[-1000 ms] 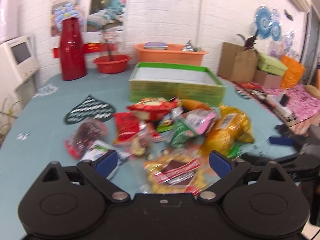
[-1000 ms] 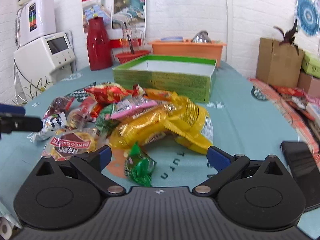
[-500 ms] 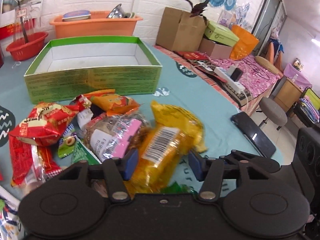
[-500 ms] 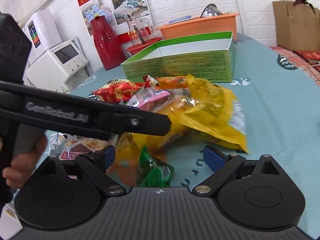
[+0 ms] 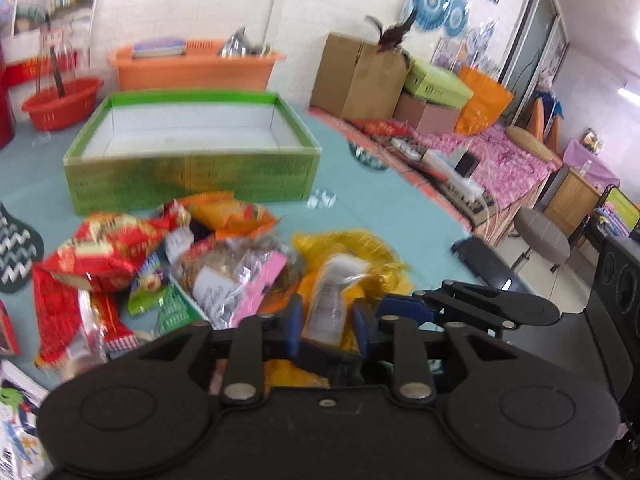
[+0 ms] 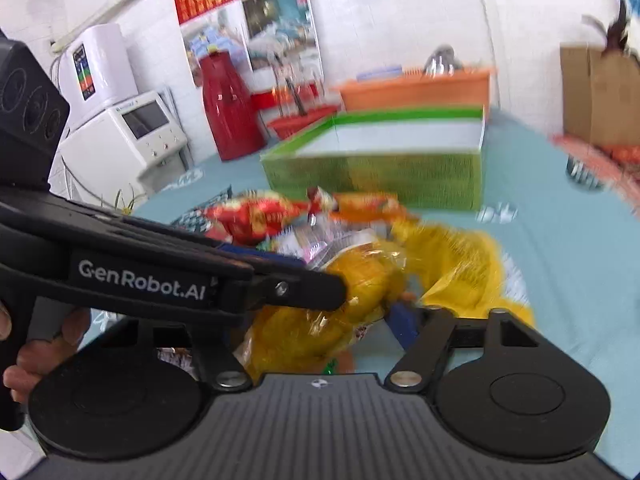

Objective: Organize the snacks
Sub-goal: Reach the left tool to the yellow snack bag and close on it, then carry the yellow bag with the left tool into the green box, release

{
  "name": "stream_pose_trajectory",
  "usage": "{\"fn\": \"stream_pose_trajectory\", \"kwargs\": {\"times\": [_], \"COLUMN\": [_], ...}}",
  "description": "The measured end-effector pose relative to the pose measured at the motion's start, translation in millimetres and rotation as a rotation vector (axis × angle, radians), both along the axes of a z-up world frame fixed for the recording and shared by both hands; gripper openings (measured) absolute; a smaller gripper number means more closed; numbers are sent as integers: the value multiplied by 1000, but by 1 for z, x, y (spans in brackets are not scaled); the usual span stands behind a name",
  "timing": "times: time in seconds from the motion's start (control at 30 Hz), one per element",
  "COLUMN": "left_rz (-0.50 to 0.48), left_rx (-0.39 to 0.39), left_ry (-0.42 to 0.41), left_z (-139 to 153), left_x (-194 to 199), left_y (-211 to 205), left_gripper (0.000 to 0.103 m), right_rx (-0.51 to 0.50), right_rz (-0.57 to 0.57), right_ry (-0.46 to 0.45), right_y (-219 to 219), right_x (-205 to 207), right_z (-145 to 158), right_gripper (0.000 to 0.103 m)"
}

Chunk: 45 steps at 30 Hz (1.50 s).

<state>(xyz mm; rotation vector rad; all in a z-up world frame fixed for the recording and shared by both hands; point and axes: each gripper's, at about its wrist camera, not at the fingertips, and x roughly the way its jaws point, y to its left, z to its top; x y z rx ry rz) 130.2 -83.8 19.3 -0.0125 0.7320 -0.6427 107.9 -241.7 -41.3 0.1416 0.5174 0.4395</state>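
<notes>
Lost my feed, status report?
Left gripper shut on yellow bag. Right gripper closing around same bag. Green box empty, beyond snack pile.

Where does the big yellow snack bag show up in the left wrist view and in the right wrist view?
Left wrist view: the yellow snack bag sits low and centre, pinched in the left hand-held gripper.
Right wrist view: it fills the centre, behind the left hand-held gripper's black arm and above the right hand-held gripper.
Shared landmark: the green box, behind the snack pile in both.
</notes>
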Motion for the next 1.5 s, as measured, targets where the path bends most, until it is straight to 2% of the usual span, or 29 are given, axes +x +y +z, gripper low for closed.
{"fn": "stream_pose_trajectory", "kwargs": {"times": [0.03,0.1,0.23,0.27,0.43,0.73,0.83,0.9,1.03,1.1,1.13,1.17,1.2,1.23,1.27,1.37,1.43,1.5], "left_rz": [1,-6,-29,-40,-15,-10,-6,-4,-19,-14,-8,-3,12,46,116,177,183,184], "left_rx": [-11,-41,-103,-134,-175,-223,-231,-236,-254,-226,-215,-209,-198,-181,-147,-109,-116,-131], "left_ry": [-14,-44,-72,-57,-73,-185,-202,-184,-106,-111,-121,-133,-140,-158,-202,-304,-297,-296], "left_z": [7,21,38,41,57,92,90,82,58,48,44,41,38,37,35,40,46,55], "left_x": [-2,-3,16,26,61,106,123,136,162,166,167,167,167,164,159,144,137,125], "left_y": [1,2,-2,-3,-3,-6,-8,-9,-10,-13,-14,-14,-14,-13,-11,-4,2,8], "left_gripper": [34,34,32,33,33,32,33,33,33,34,41,58,69,95,103,103,103,103], "right_rx": [-13,-6,-26,-33,-37,8,-8,-31,-53,-60,-67,-72,-85,-111,-126,-175,-179,-140], "right_rz": [1,7,14,21,17,9,-9,-25,-35,-40,-47,-60,-72,-89,-100,-111,-113,-111], "right_ry": [-21,-56,-124,-135,-181,-288,-324,-331,-305,-278,-268,-260,-245,-217,-203,-218,-220,-215], "right_y": [-1,-4,0,1,-3,-11,-9,-7,-7,-5,-5,-4,-4,-4,-5,-10,-14,-22], "right_x": [-1,2,25,33,72,124,140,151,174,184,188,191,194,197,197,185,175,163], "right_z": [6,17,35,38,54,91,92,84,60,50,45,40,37,34,31,35,44,55], "right_gripper": [78,69,61,61,59,58,58,58,58,59,62,72,97,103,103,103,103,103]}}
